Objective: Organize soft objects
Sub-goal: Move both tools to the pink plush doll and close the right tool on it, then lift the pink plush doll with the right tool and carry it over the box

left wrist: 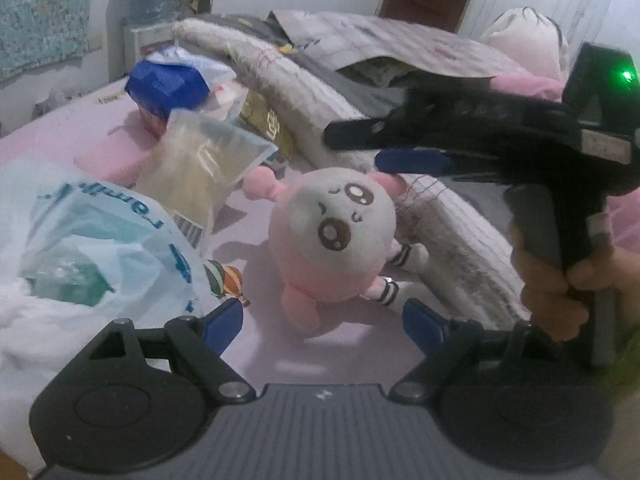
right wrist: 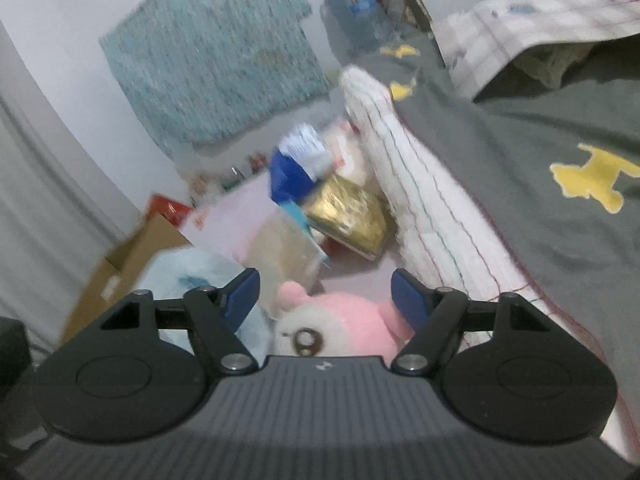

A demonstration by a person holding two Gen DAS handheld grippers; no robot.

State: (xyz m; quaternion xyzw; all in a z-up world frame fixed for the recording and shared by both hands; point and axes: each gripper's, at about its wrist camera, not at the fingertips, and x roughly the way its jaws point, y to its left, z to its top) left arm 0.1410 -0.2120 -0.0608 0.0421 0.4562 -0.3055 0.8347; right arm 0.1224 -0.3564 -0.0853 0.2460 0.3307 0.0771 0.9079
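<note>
A pink and white plush toy [left wrist: 332, 240] with a cartoon face lies on the pink bed sheet [left wrist: 56, 136], just beyond my left gripper [left wrist: 323, 322], which is open and empty. My right gripper [left wrist: 360, 148] shows in the left wrist view above and right of the toy, its blue finger [left wrist: 412, 160] touching the toy's ear. In the right wrist view the right gripper [right wrist: 324, 294] is open, with the plush toy [right wrist: 340, 320] right below and between its fingers, not gripped.
A white plastic bag [left wrist: 92, 248], a clear packet [left wrist: 204, 160], a blue bag [left wrist: 168, 88] and a gold packet [right wrist: 352, 216] lie on the sheet. A white rolled blanket [left wrist: 440, 216] and grey quilt [right wrist: 520, 152] lie right. A cardboard box [right wrist: 120, 264] stands off the bed.
</note>
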